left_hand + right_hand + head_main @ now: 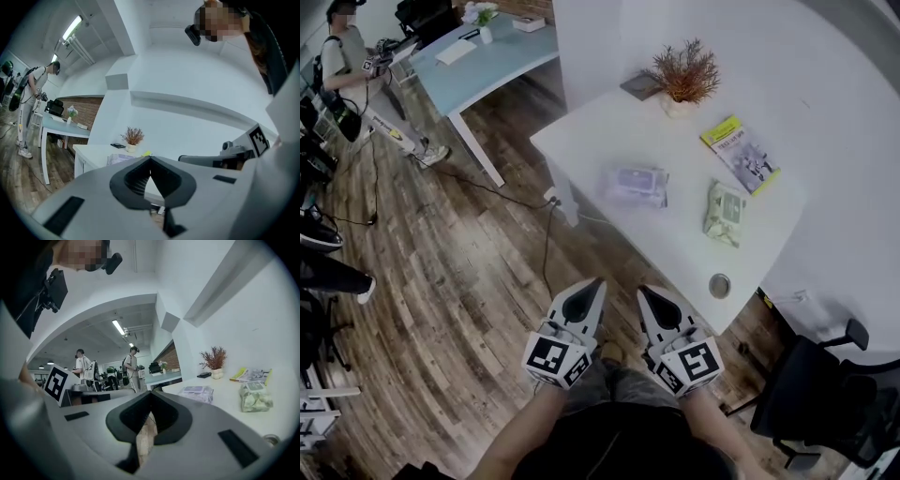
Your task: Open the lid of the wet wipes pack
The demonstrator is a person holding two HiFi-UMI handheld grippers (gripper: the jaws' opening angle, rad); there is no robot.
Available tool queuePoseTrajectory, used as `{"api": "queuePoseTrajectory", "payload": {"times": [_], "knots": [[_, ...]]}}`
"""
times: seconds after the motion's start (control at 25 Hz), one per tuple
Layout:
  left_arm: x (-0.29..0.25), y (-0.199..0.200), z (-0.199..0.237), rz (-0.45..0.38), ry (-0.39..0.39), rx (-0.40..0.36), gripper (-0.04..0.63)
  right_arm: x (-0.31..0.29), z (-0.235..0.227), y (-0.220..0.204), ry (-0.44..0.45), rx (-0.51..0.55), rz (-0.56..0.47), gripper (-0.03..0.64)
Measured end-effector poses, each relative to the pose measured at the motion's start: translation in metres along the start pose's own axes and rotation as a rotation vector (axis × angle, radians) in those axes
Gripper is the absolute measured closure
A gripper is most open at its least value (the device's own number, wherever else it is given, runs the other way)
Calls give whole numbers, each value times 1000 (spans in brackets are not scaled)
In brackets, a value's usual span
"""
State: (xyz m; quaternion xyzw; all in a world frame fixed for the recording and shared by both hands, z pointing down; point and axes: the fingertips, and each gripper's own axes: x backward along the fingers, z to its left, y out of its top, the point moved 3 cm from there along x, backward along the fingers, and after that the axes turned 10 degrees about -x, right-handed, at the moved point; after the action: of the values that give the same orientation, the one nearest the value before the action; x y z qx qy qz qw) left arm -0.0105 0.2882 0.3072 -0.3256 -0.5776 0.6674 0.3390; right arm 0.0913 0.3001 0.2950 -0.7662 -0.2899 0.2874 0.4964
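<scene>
A pale purple wet wipes pack lies flat on the white table, left of centre. A second, green pack lies to its right. Both grippers hang over the wooden floor, short of the table's near edge and pointing towards it. My left gripper is shut with nothing in it, and my right gripper beside it is also shut and empty. The right gripper view shows the purple pack and the green pack beyond the shut jaws. The left gripper has the table ahead.
A potted dry plant, a dark flat object and a yellow-green booklet lie at the table's far side. A round metal disc sits near its front edge. A black office chair stands right; a person stands by a blue desk.
</scene>
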Motion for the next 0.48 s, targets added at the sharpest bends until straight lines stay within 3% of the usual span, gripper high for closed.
{"api": "queuePoseTrajectory", "payload": {"times": [0.48], "knots": [[-39, -10, 16, 40, -20, -14, 583, -17, -37, -3, -27, -12, 41, 600]]}}
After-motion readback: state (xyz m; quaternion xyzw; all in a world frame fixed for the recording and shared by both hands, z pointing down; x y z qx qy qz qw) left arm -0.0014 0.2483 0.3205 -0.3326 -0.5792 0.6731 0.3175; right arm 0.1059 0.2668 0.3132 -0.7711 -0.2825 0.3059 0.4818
